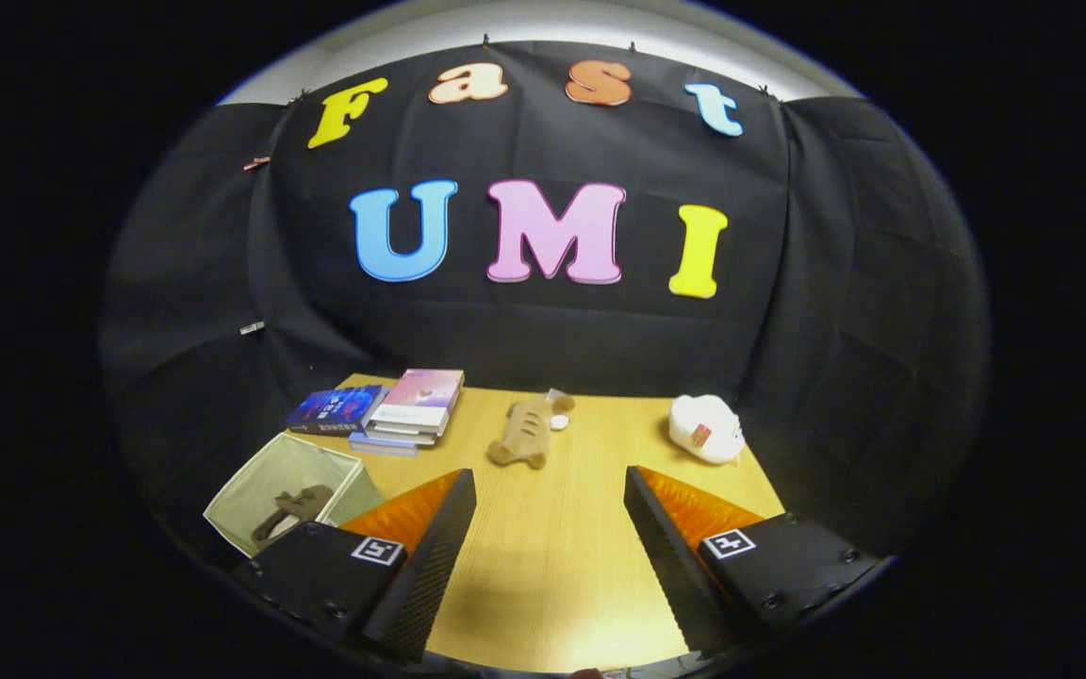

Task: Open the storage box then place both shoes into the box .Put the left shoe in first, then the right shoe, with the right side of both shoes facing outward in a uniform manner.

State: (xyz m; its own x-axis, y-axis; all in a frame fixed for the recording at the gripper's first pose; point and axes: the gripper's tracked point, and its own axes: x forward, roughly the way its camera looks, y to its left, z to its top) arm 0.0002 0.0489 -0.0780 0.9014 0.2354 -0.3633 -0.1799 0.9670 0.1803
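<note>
A pale fabric storage box (317, 458) stands open at the table's left edge, just beyond my left finger. One brown shoe (293, 509) lies inside it on the bottom. A second brown shoe (526, 429) lies on the wooden table (552, 575), a little ahead of the fingers and slightly left of the gap, with a small white piece at its far end. My gripper (551, 476) hovers above the table with its fingers wide open and nothing between them.
A stack of books (416, 401) and a dark blue book (336, 408) lie at the back left, behind the box. A white plush-like object (705, 429) sits at the back right. Black cloth walls close the table on three sides.
</note>
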